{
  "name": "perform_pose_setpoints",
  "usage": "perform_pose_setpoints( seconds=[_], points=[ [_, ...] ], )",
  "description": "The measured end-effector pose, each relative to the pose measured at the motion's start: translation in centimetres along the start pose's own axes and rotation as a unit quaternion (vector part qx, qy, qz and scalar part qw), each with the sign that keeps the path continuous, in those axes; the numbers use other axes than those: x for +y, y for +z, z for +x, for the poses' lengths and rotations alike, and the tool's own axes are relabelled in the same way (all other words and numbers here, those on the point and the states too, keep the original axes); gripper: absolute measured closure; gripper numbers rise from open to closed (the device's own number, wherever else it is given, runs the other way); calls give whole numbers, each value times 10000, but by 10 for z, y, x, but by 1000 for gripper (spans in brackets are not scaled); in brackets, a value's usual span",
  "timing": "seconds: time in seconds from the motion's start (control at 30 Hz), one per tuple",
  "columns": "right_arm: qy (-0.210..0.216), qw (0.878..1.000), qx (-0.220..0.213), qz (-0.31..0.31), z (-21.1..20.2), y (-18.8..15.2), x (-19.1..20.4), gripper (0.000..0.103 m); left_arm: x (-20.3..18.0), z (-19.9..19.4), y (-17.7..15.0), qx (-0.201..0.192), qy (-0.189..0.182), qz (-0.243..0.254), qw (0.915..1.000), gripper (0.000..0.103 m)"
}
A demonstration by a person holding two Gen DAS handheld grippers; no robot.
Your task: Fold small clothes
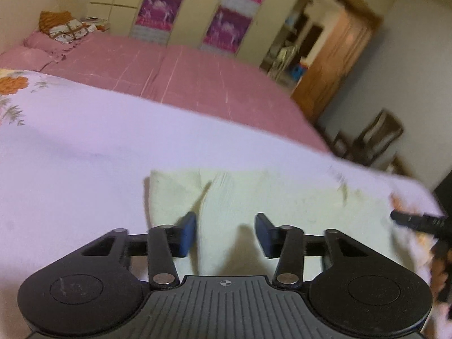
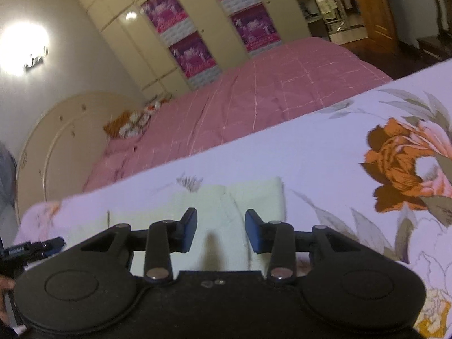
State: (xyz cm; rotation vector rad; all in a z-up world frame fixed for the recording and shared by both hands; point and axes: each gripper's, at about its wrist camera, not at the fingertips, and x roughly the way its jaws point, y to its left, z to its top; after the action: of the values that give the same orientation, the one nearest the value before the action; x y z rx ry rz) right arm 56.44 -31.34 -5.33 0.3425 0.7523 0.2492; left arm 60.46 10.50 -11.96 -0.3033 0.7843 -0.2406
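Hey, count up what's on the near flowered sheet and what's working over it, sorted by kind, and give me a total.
Pale yellow-green garment lying flat on the flowered sheet: 1
Grippers over the garment, the left gripper and the right gripper, both with fingers apart and nothing between them: 2
Total: 3

Pale garment (image 1: 254, 197) — near edge hidden

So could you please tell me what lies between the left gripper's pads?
Only the pale folded cloth below shows in the gap of the left gripper, in the left wrist view; neither pad touches it.
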Motion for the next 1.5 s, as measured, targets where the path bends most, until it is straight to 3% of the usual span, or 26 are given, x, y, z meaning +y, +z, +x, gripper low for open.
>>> perform_pose_setpoints(
  seconds=[0.07,0.1,0.17,0.23,0.4,0.47,0.6,0.77,0.87,0.93,0.97,1.0,1.1,1.17,1.27,1.4,1.5],
  points=[
    [-222,9992,188,-289,10,-1,6,67,-6,-4,2,-16,25,88,10000,60],
    [-330,9980,278,-452,14,-2,10,68,-7,-4,2,-17,15,115,9999,76],
    [-402,9960,329,-724,17,-5,20,83,-4,-2,3,23,-16,169,9999,95],
    [-462,9947,286,-868,14,-8,23,98,-5,-9,1,-177,37,248,9995,100],
    [-536,9905,-336,-1217,-5,-5,35,99,-5,-40,-1,-1166,-87,200,9929,100],
    [-523,9885,-580,-1299,-12,-3,39,99,-9,-43,3,-1303,-49,202,9913,100],
    [-717,9874,-694,-1225,-4,8,35,99,-8,-29,11,-1090,147,86,9939,100],
    [-1026,9899,-178,-966,28,5,19,98,1,-3,3,-589,449,8,9973,100],
    [-1047,9911,-131,-814,32,1,15,94,0,-12,1,-722,635,-90,9953,89],
    [-1134,9893,-337,-859,21,1,25,79,-13,-30,1,-1052,949,139,9898,65],
    [-1004,9889,-451,-1003,16,-1,32,80,-25,-38,2,-1245,873,279,9880,49],
    [-799,9888,-505,-1157,13,-3,43,80,-40,-42,2,-1339,655,388,9881,44],
    [-326,9858,-188,-1634,29,-13,79,80,-86,-27,1,-909,136,861,9920,44],
    [-192,9813,-42,-1917,43,-21,102,78,-114,-12,-6,-661,58,1212,9904,44],
    [-69,9777,80,-2097,55,-30,119,73,-122,6,-15,-408,109,1306,9905,44],
    [-348,9731,34,-2277,55,-26,105,69,-106,1,-22,-592,387,1498,9862,44],
    [-1130,9734,-172,-1984,46,-16,70,70,-72,-11,-11,-714,860,1284,9854,44]
  ],
)
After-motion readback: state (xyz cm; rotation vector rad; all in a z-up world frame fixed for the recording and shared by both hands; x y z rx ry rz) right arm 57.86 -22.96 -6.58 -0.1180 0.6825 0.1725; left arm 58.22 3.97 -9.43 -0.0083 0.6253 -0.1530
